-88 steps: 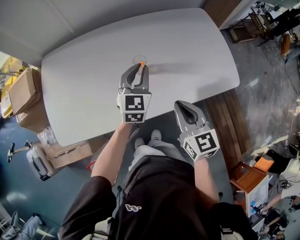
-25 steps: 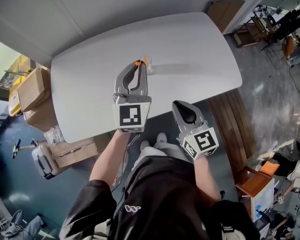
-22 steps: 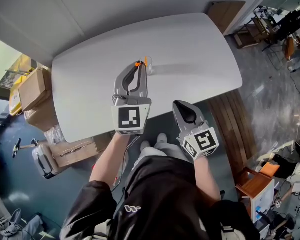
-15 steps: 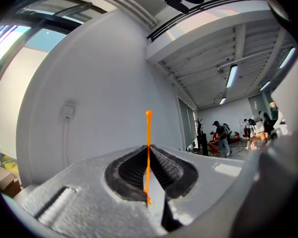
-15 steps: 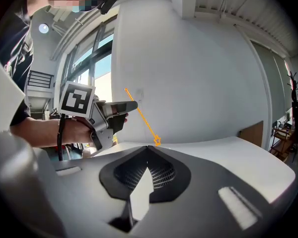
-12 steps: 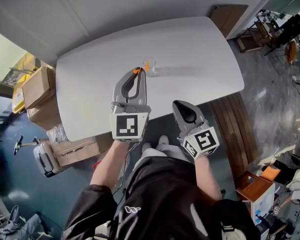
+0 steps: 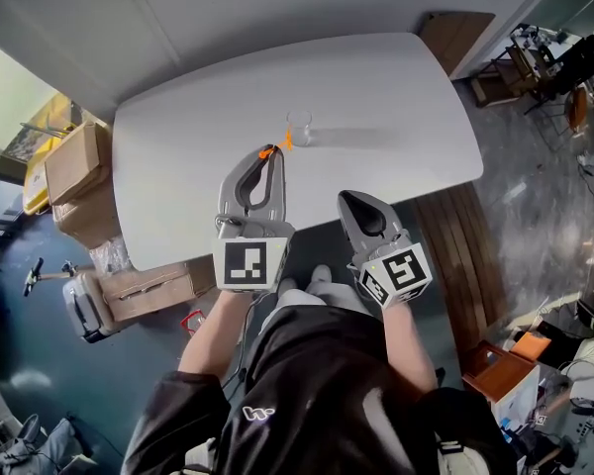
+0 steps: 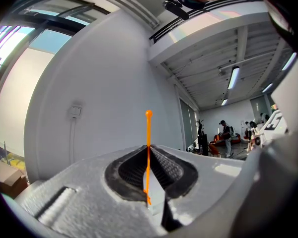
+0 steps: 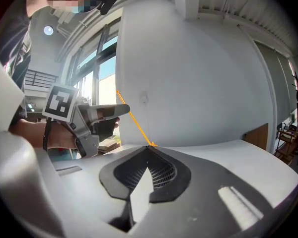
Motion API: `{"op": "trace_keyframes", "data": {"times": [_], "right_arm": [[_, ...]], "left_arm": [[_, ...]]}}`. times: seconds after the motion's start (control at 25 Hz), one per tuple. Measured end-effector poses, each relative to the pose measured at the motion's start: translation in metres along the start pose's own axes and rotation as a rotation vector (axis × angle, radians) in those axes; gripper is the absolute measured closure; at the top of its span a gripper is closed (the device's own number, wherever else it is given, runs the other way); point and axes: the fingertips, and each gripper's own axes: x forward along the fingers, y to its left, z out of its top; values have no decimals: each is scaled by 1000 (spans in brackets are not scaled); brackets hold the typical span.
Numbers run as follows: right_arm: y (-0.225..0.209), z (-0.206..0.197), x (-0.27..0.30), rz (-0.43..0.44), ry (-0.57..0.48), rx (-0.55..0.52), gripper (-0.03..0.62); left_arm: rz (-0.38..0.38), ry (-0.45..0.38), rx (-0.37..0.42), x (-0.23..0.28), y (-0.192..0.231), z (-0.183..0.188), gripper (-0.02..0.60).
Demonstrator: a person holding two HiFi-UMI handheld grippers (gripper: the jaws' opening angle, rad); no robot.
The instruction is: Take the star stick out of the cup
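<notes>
— One stick (image 8: 148, 150), pinched in the closed jaws of the left gripper (image 7: 272, 153), looks just clear of the cup (image 7: 299, 128). Next?
— Probably carrying it away. The right gripper (image 7: 352, 200) hangs clamped and empty, off the grey table (image 7: 396, 87). Boxes (image 7: 74, 181) sit on the floor.

**Grey handheld grippers, black short-sleeved shirt**

Seen from above: left gripper (image 7: 270, 153) and right gripper (image 7: 350, 199) in matte grey plastic, tapering to a rounded beak, with black ribbed pads (image 8: 129, 167) lining the inside. At the rear of each, a white cube (image 7: 247, 262) printed with black square markers. Dressed in a black short-sleeved shirt (image 7: 317, 404) with a small white logo (image 7: 260, 413), pale grey shorts (image 7: 295, 313), pale shoes (image 7: 317, 276).
</notes>
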Motion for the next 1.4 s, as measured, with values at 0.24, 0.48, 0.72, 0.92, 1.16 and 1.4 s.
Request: {"op": "trace_keyframes", "data": {"times": [0.24,0.48,0.72,0.92,1.16,1.4], "right_arm": [[8,0,1,13,-7,7,589],[10,3,-3,4,-16,4,589],[7,8,-8,-48,-38,7,589],[6,11,-8,-64,-41,5,589],[10,9,-6,-71,-38,-14,589],[12,11,-10,-83,-45,-30,591]], "left_arm": [[18,16,-18,-21,-1,-8,565],[32,36,-36,-36,-4,-14,565],[41,59,-13,-54,-11,-19,565],[44,77,-11,-63,-18,-23,565],[37,100,-36,-70,-24,-36,565],[19,122,-36,-74,-35,-50,565]]}}
